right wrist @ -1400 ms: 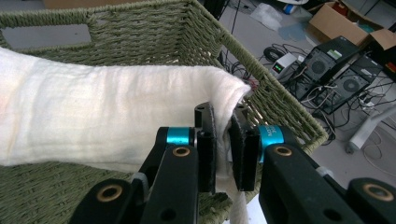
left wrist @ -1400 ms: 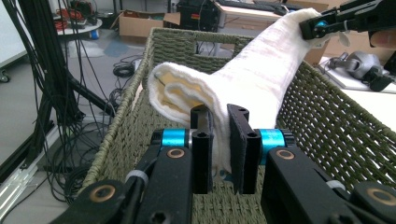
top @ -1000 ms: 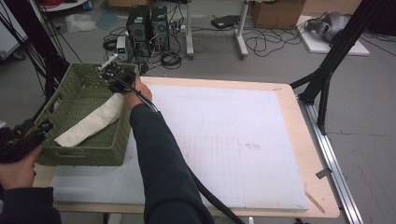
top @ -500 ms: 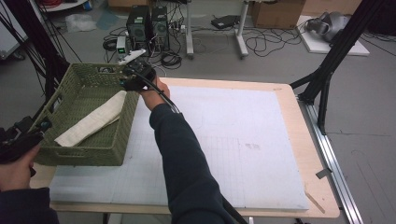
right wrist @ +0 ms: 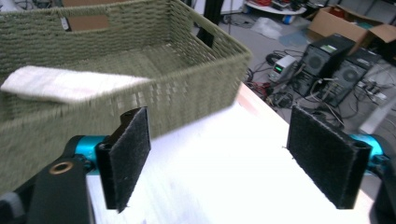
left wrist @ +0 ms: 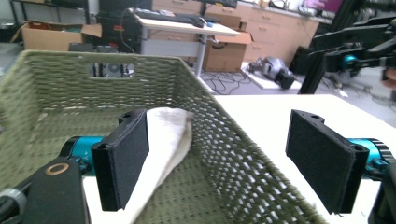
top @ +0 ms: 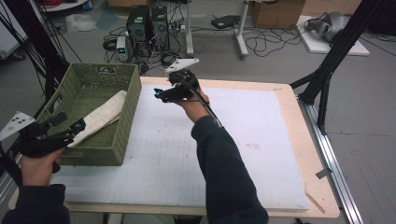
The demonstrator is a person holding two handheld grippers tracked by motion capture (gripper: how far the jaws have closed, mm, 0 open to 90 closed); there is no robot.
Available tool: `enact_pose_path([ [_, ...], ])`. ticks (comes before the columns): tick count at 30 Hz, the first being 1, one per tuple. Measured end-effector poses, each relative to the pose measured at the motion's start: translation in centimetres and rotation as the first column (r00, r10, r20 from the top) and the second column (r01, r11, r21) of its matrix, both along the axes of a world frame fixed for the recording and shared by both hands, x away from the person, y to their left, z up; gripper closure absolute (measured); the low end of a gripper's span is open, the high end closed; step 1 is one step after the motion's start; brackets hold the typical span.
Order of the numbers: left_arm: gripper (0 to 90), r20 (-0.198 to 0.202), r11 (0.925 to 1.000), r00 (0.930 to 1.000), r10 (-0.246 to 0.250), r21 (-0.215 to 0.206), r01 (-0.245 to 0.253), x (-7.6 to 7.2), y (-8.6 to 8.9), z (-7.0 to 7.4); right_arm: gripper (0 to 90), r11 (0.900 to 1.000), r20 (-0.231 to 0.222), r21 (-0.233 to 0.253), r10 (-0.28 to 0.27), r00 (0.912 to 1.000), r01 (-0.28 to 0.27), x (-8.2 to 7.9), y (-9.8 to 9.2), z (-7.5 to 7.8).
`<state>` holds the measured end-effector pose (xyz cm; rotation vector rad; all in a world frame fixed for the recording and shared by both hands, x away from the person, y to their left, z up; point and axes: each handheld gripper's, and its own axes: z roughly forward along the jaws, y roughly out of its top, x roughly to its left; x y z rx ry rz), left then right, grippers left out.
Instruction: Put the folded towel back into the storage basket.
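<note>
Green woven basket [top: 93, 116] set at surface [top: 261, 154] left edge; white cloth [top: 100, 116] laid inside, draped toward near wall; left gripper [top: 65, 128] held spread astride basket's near corner; right gripper [top: 161, 93] held spread, empty, above surface beside basket.

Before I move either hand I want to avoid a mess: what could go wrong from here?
1. The open left gripper straddles the green basket wall; lifting could drag or tip the basket.
2. The white cloth lies on the basket's rim by that gripper and might get snagged and pulled out.
3. The cable trailing from the open right gripper may sweep the table.
</note>
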<state>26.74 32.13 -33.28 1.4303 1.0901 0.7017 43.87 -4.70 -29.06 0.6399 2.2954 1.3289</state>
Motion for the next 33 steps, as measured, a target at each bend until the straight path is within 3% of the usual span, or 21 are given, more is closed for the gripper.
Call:
enact_pose_path([
  [8,22.9,0.003,0.9955,0.9964,-0.085,0.043,0.085,1.0,-3.9,0.0,12.1,0.997,-0.026,0.022,-0.072,0.9971,0.072,-2.9,-7.2,-2.2],
  [14,22.9,0.011,0.9866,0.9880,-0.154,0.056,0.153,1.7,-6.7,0.1,11.8,0.989,-0.036,0.052,-0.137,0.9900,0.138,-4.9,-11.7,-3.5],
  [26,22.9,0.012,0.9635,0.9653,-0.261,0.067,0.259,2.6,-11.1,-0.5,11.5,0.973,-0.037,0.060,-0.223,0.9742,0.225,-9.3,-18.2,-5.9],
  [33,22.9,0.012,0.9529,0.9551,-0.296,0.073,0.295,2.8,-13.4,-1.4,11.5,0.962,-0.045,0.063,-0.263,0.9636,0.266,-11.2,-21.1,-7.1],
])
